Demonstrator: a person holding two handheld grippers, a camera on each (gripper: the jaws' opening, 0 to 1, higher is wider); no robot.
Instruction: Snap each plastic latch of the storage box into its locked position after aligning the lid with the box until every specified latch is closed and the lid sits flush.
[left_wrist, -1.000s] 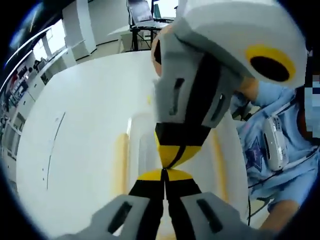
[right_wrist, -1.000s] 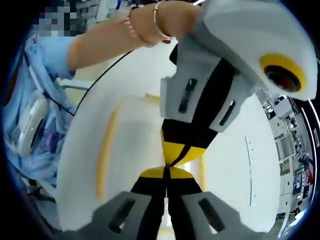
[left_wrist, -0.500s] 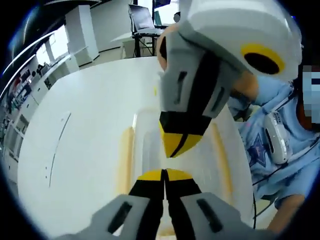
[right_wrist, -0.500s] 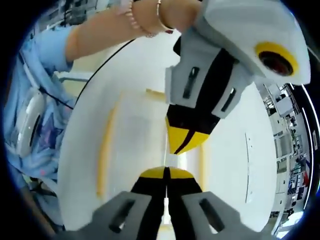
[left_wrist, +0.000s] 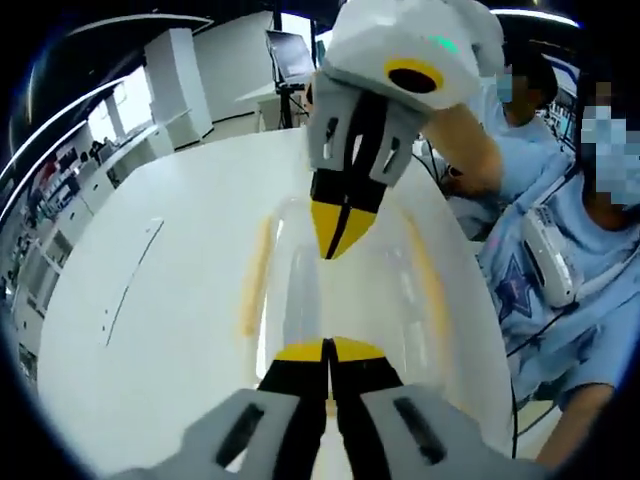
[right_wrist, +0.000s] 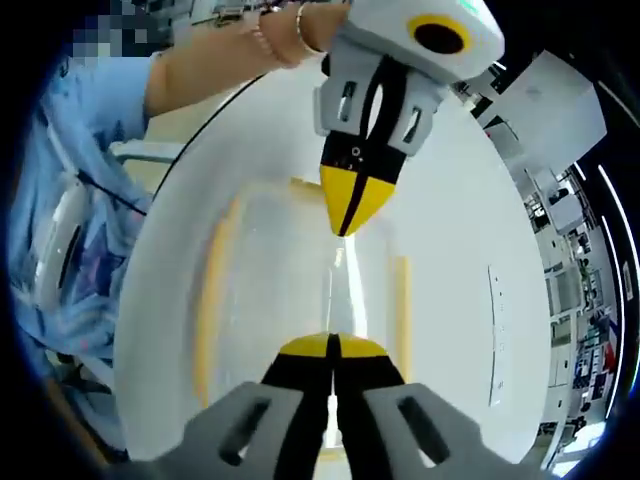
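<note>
A clear plastic storage box (left_wrist: 345, 290) with a transparent lid lies on a white table (left_wrist: 160, 300); yellow latches (left_wrist: 252, 285) run along its long sides. In the left gripper view my left gripper (left_wrist: 328, 350) is shut over the near end of the lid, and the right gripper (left_wrist: 338, 240) points down at the far end, also shut. The right gripper view shows the same box (right_wrist: 300, 290) with its yellow latches (right_wrist: 208, 300), my right gripper (right_wrist: 332, 345) shut at the near end, and the left gripper (right_wrist: 350, 215) shut opposite it.
A person in a blue shirt (left_wrist: 545, 290) sits at the table's edge beside the box, bare arms (right_wrist: 220, 60) reaching to the grippers. A second person (left_wrist: 520, 90) sits behind. Desks and a chair (left_wrist: 285, 50) stand beyond the table; shelving (right_wrist: 570, 330) lines the wall.
The two grippers, tip to tip a second ago, have drawn apart along the box. Both stay shut. More of the lid shows between them.
</note>
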